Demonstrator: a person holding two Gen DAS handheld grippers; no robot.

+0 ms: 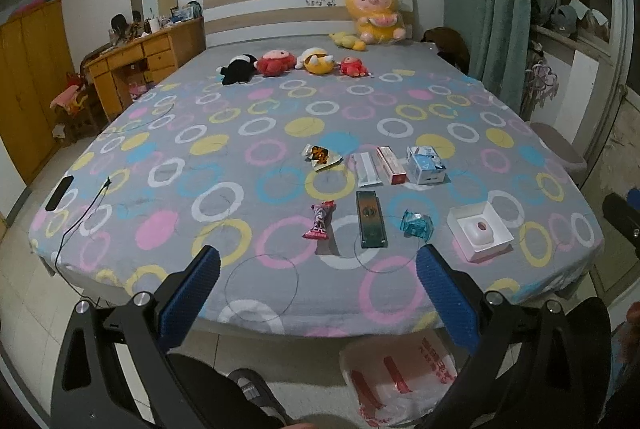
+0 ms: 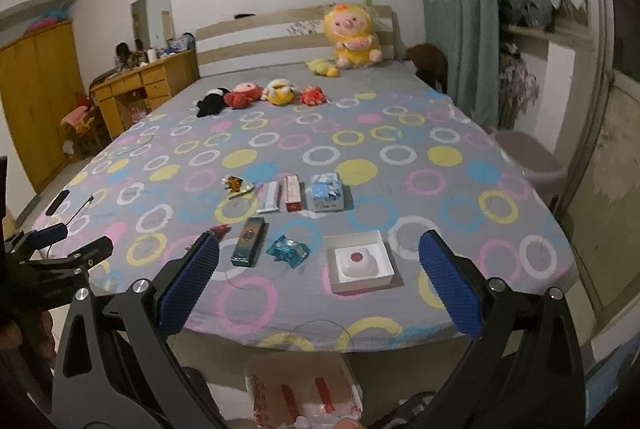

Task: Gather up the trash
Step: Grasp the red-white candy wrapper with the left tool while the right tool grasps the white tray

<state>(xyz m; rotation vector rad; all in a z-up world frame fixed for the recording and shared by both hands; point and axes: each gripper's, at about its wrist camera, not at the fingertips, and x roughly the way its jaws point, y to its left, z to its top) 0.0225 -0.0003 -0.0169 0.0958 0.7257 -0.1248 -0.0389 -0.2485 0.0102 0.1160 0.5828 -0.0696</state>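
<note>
- Left claw [image 1: 318, 279] hovers spread wide at the bed's [image 1: 240, 133] foot, holding nothing.
- Right claw [image 2: 320, 269] likewise gapes above the white box [image 2: 362, 261].
- Plastic bag [image 1: 400, 377] sits on the floor below.

Bed [image 1: 280, 117] with ringed grey sheet, trash wrappers [image 1: 320, 225], small boxes [image 1: 426, 165], plush toys [image 1: 276, 63]

- Our left wrist view looks from past the foot of the bed [image 1: 280, 133], above its edge, facing the headboard [image 1: 280, 9], with blue fingers [image 1: 192, 293] low in frame.
- Our right wrist view faces likewise, set further right and nearer the mattress.
- Both share the trash [image 1: 372, 217] at centre, the toys, and the bag [image 2: 304, 389] at bottom.
</note>
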